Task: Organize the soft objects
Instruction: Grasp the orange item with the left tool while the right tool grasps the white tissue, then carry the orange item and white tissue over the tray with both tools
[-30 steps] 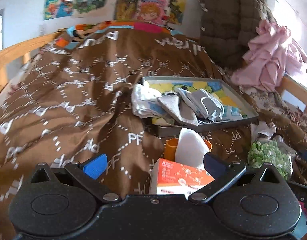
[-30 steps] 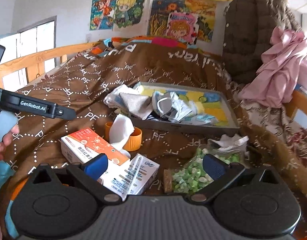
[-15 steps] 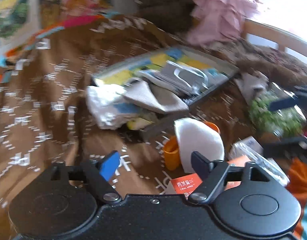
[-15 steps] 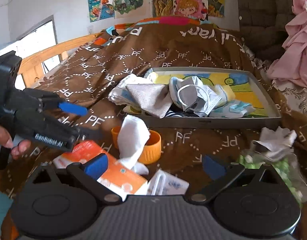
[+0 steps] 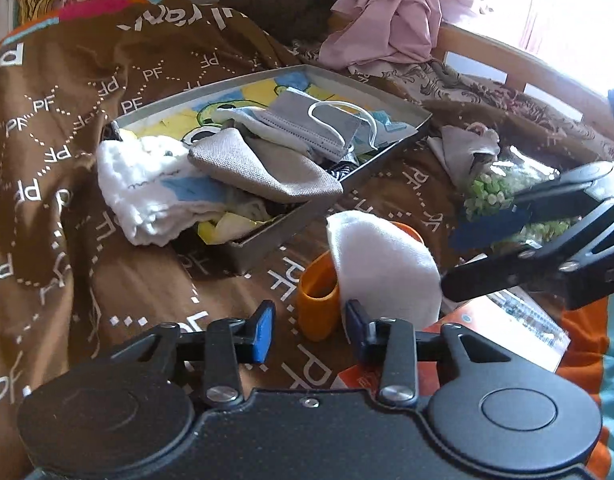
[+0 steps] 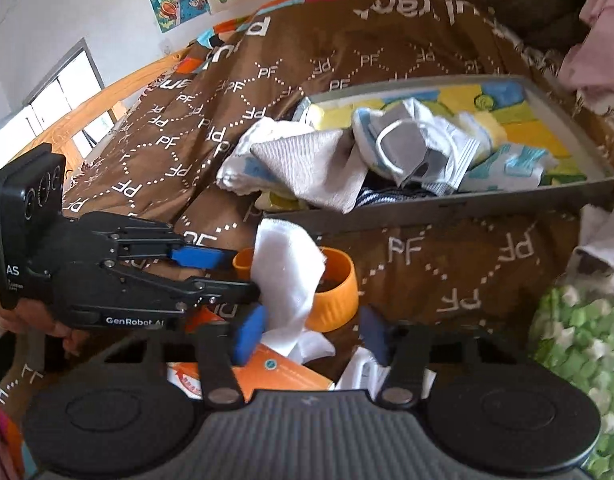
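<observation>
A white cloth (image 5: 383,268) (image 6: 287,272) sticks out of an orange cup (image 5: 319,304) (image 6: 335,296) on the brown blanket. My left gripper (image 5: 309,328) (image 6: 231,274) is open, its fingertips just short of the cup's side. From the opposite side my right gripper (image 6: 311,334) (image 5: 487,248) is open too, with the cloth's lower end hanging between its fingers. Behind the cup a grey tray (image 5: 267,80) (image 6: 467,208) holds face masks (image 5: 315,124) (image 6: 407,148) and a grey cloth (image 5: 263,168). A white towel (image 5: 147,188) drapes over the tray's corner.
An orange-and-white box (image 6: 275,376) (image 5: 507,320) lies just below the cup. A clear bag of green and white pieces (image 5: 491,192) (image 6: 579,340) sits to the right. A pink garment (image 5: 387,12) is heaped behind the tray. Wooden bed rails (image 5: 507,60) (image 6: 119,92) border the bed.
Both grippers have closed in on the orange cup and white cloth from opposite sides. Their jaws stand narrower than before. The left view has swung to the right.
</observation>
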Demonstrator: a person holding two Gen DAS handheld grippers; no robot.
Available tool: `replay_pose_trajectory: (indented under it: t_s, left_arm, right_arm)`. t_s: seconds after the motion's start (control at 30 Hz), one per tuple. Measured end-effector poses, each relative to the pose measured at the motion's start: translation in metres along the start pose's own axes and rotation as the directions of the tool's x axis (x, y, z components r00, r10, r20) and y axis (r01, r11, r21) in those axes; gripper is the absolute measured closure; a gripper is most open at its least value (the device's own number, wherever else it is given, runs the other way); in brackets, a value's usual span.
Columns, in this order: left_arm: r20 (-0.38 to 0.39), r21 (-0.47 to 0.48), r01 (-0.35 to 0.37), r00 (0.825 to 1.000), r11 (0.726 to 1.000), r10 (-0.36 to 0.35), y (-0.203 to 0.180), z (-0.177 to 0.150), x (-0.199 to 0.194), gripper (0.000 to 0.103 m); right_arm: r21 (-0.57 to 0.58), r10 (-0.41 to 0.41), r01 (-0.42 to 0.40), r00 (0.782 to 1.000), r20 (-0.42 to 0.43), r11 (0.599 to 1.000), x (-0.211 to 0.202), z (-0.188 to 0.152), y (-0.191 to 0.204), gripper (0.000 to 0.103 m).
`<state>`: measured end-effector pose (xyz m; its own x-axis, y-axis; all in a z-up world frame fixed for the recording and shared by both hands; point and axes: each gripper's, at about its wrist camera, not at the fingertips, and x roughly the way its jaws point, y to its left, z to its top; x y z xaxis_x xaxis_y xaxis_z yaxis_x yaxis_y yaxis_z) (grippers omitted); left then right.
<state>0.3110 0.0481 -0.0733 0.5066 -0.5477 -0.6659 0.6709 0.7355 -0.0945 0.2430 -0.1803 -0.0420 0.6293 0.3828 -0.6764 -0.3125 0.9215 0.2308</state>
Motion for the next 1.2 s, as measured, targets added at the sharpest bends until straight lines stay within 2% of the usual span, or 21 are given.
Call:
replay_pose_trajectory:
  t_s: [0.1, 0.17, 0.3, 0.37, 0.47, 0.6, 0.7, 0.77, 0.9, 1.0, 1.2]
  left_arm:
    - [0.009, 0.004, 0.008, 1.000, 1.000, -0.008, 0.002, -0.001, 0.001, 0.064]
    - [0.011, 0.007, 0.013, 1.000, 1.000, -0.013, 0.003, -0.001, 0.003, 0.064]
    - [0.013, 0.008, 0.024, 1.000, 1.000, -0.024, 0.005, 0.000, 0.007, 0.064]
    - [0.009, -0.009, 0.032, 0.999, 0.999, -0.032, 0.008, 0.000, 0.010, 0.058]
    - [0.012, -0.030, 0.040, 0.999, 0.999, -0.040, 0.011, -0.001, 0.012, 0.058]
    - [0.014, -0.067, 0.070, 0.998, 0.995, -0.069, 0.012, -0.003, 0.013, 0.075]
    - [0.022, -0.157, 0.088, 0.996, 0.984, -0.085, 0.015, -0.005, 0.014, 0.077]
    - [0.033, -0.189, 0.097, 0.995, 0.977, -0.092, 0.016, -0.006, 0.013, 0.084]
    - [0.052, -0.199, 0.080, 0.996, 0.977, -0.071, 0.009, -0.007, 0.010, 0.089]
    - [0.083, -0.186, 0.041, 0.996, 0.982, -0.026, 0.000, -0.003, 0.005, 0.091]
    - [0.141, -0.235, -0.031, 0.988, 0.972, 0.065, -0.009, 0.004, -0.014, 0.092]
  right_arm:
    - [0.021, 0.016, -0.015, 1.000, -0.015, 1.000, 0.004, 0.001, -0.001, 0.073]
    - [0.041, 0.041, -0.040, 0.999, -0.029, 0.998, 0.007, 0.002, -0.001, 0.078]
    - [0.077, 0.087, -0.083, 0.995, -0.052, 0.994, 0.012, 0.004, -0.001, 0.079]
    - [0.093, 0.099, -0.094, 0.993, -0.058, 0.991, 0.016, 0.004, -0.001, 0.080]
    - [0.089, 0.097, -0.092, 0.994, -0.052, 0.992, 0.020, 0.004, 0.001, 0.090]
    - [0.043, 0.079, -0.078, 0.996, -0.031, 0.996, 0.017, 0.004, 0.007, 0.097]
    - [0.010, 0.045, -0.045, 0.999, -0.016, 0.999, 0.013, 0.002, 0.009, 0.100]
    - [0.003, 0.022, -0.022, 1.000, -0.004, 1.000, 0.009, 0.002, 0.009, 0.101]
    - [-0.031, -0.009, 0.010, 0.999, 0.041, 0.999, 0.000, 0.004, 0.012, 0.101]
    - [-0.053, -0.014, 0.017, 0.998, 0.069, 0.998, -0.007, 0.006, 0.015, 0.101]
    - [-0.071, -0.012, 0.024, 0.988, 0.156, 0.997, -0.032, 0.018, 0.013, 0.101]
